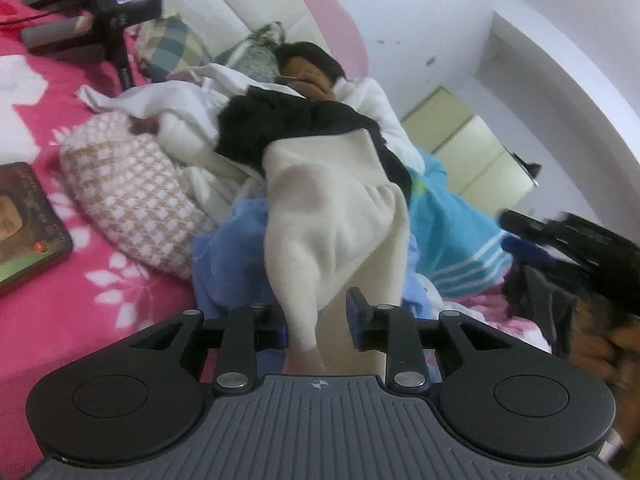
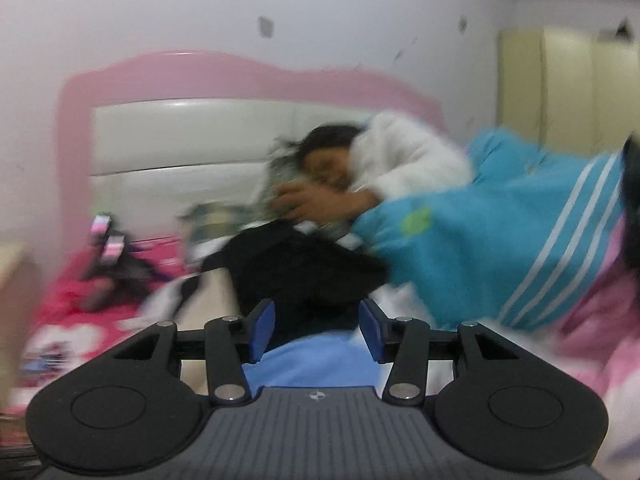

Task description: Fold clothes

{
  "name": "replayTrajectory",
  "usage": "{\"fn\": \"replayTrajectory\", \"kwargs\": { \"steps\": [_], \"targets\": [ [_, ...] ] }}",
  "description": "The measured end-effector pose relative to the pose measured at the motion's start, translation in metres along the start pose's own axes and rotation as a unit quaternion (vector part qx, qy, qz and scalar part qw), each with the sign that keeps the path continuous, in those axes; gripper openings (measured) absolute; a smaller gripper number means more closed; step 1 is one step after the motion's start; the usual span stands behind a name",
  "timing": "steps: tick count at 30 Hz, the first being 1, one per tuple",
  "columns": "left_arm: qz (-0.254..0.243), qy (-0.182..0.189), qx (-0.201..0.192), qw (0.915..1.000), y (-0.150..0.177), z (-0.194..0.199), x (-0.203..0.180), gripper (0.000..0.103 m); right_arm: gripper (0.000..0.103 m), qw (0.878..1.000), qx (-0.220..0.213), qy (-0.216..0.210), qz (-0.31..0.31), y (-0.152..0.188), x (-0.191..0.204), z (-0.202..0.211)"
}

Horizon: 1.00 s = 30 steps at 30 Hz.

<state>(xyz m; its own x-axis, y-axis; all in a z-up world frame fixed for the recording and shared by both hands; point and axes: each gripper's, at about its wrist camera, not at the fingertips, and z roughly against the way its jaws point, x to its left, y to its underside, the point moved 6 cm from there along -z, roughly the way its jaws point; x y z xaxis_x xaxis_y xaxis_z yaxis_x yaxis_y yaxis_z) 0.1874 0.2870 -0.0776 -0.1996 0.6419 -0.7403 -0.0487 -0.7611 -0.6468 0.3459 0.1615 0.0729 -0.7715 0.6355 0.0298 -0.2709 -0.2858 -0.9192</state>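
On the bed, in the left wrist view, the left claw (image 1: 320, 320) has a fold of the cream garment (image 1: 332, 216) hanging between its narrowly parted jaws; the right pad stands clear of the cloth, and whether the left pad touches it I cannot tell, so this looks like a loosened grip, not a firm pinch. The garment runs from the claw toward twelve o'clock, draped over a black garment (image 1: 296, 128) and a blue cloth (image 1: 228, 256), likely lifted so it can be spread for folding. A checked cushion (image 1: 136, 196) lies at ten o'clock and a flat printed box (image 1: 28, 220) at nine; its contents are not visible. A person lies under bedding at twelve o'clock. In the blurred right wrist view, the right claw (image 2: 316, 332) stands fairly wide with nothing pinched, blue cloth (image 2: 316, 364) beneath it and the black garment (image 2: 304, 276) just beyond at twelve o'clock. A turquoise striped blanket (image 2: 500, 240) covers the person at two o'clock. No open container shows.
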Motion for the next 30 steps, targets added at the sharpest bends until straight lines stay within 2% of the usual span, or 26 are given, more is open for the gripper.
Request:
{"fn": "replayTrajectory", "kwargs": {
  "steps": [3, 5, 8, 11, 13, 16, 19, 20, 21, 22, 23, 24, 27, 30],
  "targets": [
    [-0.005, -0.014, -0.013, 0.9998, -0.002, 0.005, 0.002, 0.027, 0.050, 0.998, 0.047, -0.044, -0.012, 0.005, 0.028, -0.006],
    [-0.013, -0.026, -0.021, 0.9994, -0.002, 0.007, 0.004, 0.027, 0.050, 0.996, 0.065, -0.054, 0.000, 0.005, 0.047, -0.023],
    [-0.030, -0.039, -0.019, 0.9986, 0.000, 0.006, 0.005, 0.027, 0.049, 0.995, 0.071, -0.044, 0.057, 0.000, 0.079, -0.054],
    [-0.054, -0.041, -0.017, 0.9975, 0.003, 0.004, 0.000, 0.027, 0.049, 0.987, 0.093, -0.036, 0.127, -0.003, 0.121, -0.085],
    [-0.069, -0.038, -0.015, 0.9968, 0.005, 0.002, -0.004, 0.027, 0.049, 0.978, 0.120, -0.031, 0.167, 0.001, 0.149, -0.105],
    [-0.085, -0.031, -0.010, 0.9959, 0.010, 0.001, -0.010, 0.027, 0.049, 0.957, 0.173, 0.013, 0.232, 0.018, 0.175, -0.138],
    [-0.097, -0.024, -0.005, 0.9950, 0.012, 0.002, -0.013, 0.027, 0.048, 0.931, 0.217, 0.063, 0.286, 0.039, 0.178, -0.169],
    [-0.098, -0.023, -0.002, 0.9949, 0.013, 0.002, -0.013, 0.027, 0.047, 0.929, 0.221, 0.071, 0.287, 0.041, 0.173, -0.172],
    [-0.100, -0.021, 0.001, 0.9948, 0.013, 0.001, -0.013, 0.027, 0.041, 0.927, 0.226, 0.079, 0.287, 0.043, 0.169, -0.176],
    [-0.099, -0.017, 0.003, 0.9949, 0.013, 0.002, -0.013, 0.027, 0.034, 0.928, 0.229, 0.084, 0.282, 0.044, 0.165, -0.177],
    [-0.098, -0.012, 0.004, 0.9951, 0.014, 0.002, -0.014, 0.027, 0.029, 0.933, 0.227, 0.083, 0.265, 0.041, 0.161, -0.174],
    [-0.097, -0.008, 0.005, 0.9952, 0.014, 0.002, -0.015, 0.027, 0.018, 0.939, 0.225, 0.080, 0.248, 0.038, 0.158, -0.171],
    [-0.106, 0.003, 0.003, 0.9943, 0.016, 0.004, -0.022, 0.027, 0.012, 0.957, 0.209, 0.062, 0.193, 0.025, 0.149, -0.153],
    [-0.125, 0.012, -0.008, 0.9920, 0.018, 0.009, -0.030, 0.027, 0.012, 0.977, 0.168, 0.007, 0.133, 0.007, 0.147, -0.127]
  ]
}}
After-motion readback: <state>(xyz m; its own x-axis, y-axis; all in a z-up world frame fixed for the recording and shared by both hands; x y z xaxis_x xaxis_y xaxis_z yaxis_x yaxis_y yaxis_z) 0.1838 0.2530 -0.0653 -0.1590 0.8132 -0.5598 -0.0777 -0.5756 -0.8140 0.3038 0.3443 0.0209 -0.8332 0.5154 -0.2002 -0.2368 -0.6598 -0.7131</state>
